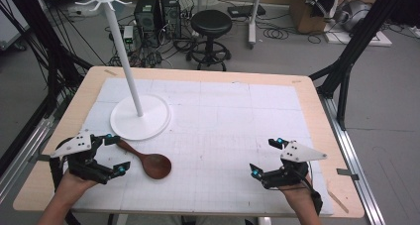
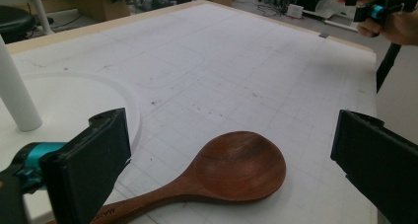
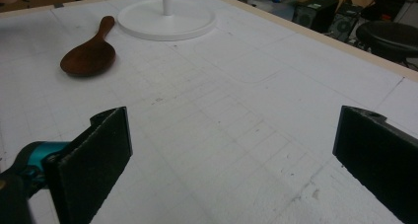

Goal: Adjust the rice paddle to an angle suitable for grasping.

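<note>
While your left hand-held gripper point(image 1: 112, 154) straddles the handle of the wooden spoon point(image 1: 148, 161), nothing is gripped yet.

Your left hand-held gripper stands spread wide with the spoon's handle running between its jaws and no pad pressing on it; the spoon lies flat on the worktop point(image 1: 228, 121), bowl up, just in front of the round base of the white hook stand point(image 1: 140, 117). To the right, your right hand-held gripper point(image 1: 267, 157) is also spread and holds nothing, resting low over the worktop well apart from the spoon. This looks like the approach before a pickup: the next move calls for settling the left jaws lower around the handle and pressing them together before lifting, probably toward the stand's hooks.
</note>
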A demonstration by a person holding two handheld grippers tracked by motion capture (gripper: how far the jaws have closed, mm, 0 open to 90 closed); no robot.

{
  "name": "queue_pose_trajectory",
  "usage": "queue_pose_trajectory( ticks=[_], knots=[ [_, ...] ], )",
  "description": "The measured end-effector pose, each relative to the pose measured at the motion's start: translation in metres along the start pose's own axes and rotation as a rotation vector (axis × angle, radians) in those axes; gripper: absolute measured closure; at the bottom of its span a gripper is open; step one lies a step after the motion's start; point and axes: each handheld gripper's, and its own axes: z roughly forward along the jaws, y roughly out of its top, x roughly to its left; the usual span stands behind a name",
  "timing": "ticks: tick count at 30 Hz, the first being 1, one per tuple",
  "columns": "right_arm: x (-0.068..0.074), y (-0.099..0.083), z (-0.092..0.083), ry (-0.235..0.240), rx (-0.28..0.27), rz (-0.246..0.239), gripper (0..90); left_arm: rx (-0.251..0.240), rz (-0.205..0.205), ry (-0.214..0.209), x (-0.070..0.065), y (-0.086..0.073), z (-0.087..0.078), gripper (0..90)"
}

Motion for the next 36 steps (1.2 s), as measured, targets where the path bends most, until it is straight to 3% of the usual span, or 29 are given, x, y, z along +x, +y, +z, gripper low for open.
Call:
queue_pose_trajectory(
  ticks=[4,10,18,29,32,36],
  knots=[
    [-0.002,-0.001,0.001,0.008,0.004,-0.006,0.8,0.035,0.027,0.026,-0.003,0.000,0.001,2.1],
    [-0.005,-0.002,-0.006,0.006,0.008,-0.014,0.8,0.072,0.036,0.031,-0.004,0.000,-0.001,2.1],
    [-0.007,-0.003,-0.013,0.001,0.004,-0.004,0.8,0.181,0.082,0.065,0.001,0.003,-0.014,2.2],
    [-0.007,-0.005,-0.014,-0.005,0.010,0.004,0.8,0.284,0.126,0.043,0.013,0.007,-0.046,4.1],
    [-0.008,-0.005,-0.013,-0.004,0.014,0.005,0.8,0.295,0.126,0.045,0.016,0.010,-0.054,4.1],
    [-0.007,-0.006,-0.012,0.000,0.016,0.005,0.8,0.307,0.131,0.016,0.018,0.015,-0.061,4.1]
  ],
)
